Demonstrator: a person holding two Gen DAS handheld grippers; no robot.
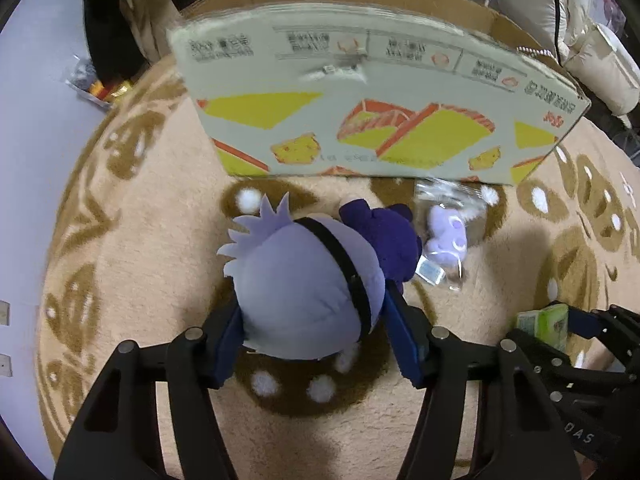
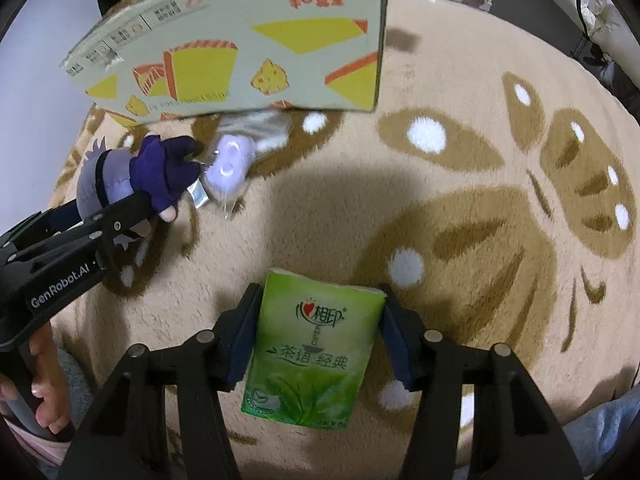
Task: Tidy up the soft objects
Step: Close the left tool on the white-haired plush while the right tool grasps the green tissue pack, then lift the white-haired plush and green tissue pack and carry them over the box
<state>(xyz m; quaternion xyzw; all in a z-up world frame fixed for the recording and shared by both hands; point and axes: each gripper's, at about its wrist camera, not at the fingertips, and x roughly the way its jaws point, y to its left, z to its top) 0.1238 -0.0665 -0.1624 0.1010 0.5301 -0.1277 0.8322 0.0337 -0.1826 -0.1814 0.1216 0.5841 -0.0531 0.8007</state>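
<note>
My left gripper (image 1: 316, 320) is shut on a purple plush doll (image 1: 308, 280) with a lavender head, black band and dark purple body, held above the rug. It also shows in the right wrist view (image 2: 132, 180). My right gripper (image 2: 316, 340) is shut on a green tissue pack (image 2: 312, 348), whose edge shows in the left wrist view (image 1: 546, 322). A small lavender plush in a clear bag (image 1: 446, 236) lies on the rug in front of the cardboard box (image 1: 360, 112), right of the doll; it also shows in the right wrist view (image 2: 230, 164).
The open cardboard box (image 2: 240, 40) with yellow cheese print stands at the far side of the beige and brown patterned rug (image 2: 460, 220). Clutter, a white rack and pillows (image 1: 580, 20) lie beyond it. Snack packets (image 1: 108, 90) sit off the rug at left.
</note>
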